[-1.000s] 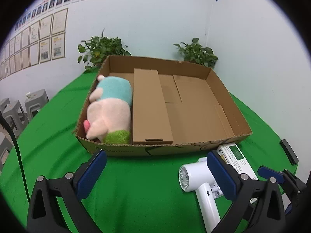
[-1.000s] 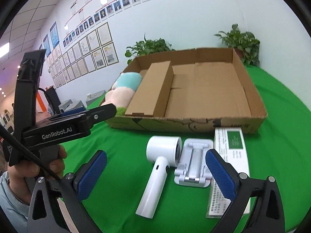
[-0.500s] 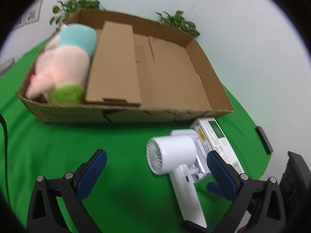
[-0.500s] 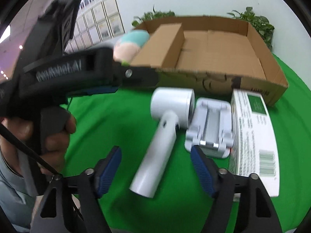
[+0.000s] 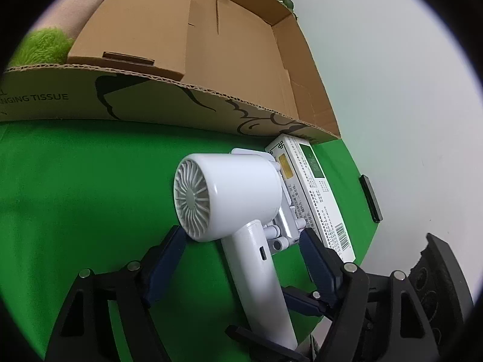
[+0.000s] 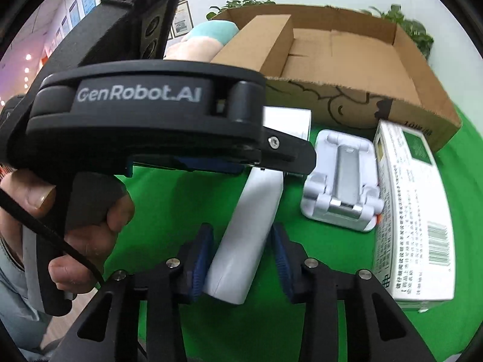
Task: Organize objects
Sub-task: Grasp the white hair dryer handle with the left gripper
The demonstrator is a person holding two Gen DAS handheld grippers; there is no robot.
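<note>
A white hair dryer [image 5: 229, 193] lies on the green cloth in front of the cardboard box [image 5: 181, 102]. My left gripper [image 5: 241, 244] straddles its neck just under the head. Its jaws are closing; the left pad is close to the head and the right pad stands clear. In the right wrist view the dryer's handle [image 6: 241, 241] lies between the pads of my right gripper [image 6: 240, 258]. Those jaws are closing too, and a narrow gap still shows at the right pad. The left gripper's black body [image 6: 145, 114], held by a hand [image 6: 90, 226], hides the dryer's head.
A white folding stand [image 6: 341, 181] and a white-and-green carton [image 6: 413, 211] lie right of the dryer. The cardboard box [image 6: 362, 105] holds a plush toy [image 6: 205, 42] and a flat brown carton [image 5: 142, 21]. A black bar [image 5: 369, 199] lies at the table's right edge near the wall.
Both grippers have sunk and tipped down onto the hair dryer. Both pairs of jaws have narrowed, the right much more. The left gripper now fills the left of the right wrist view.
</note>
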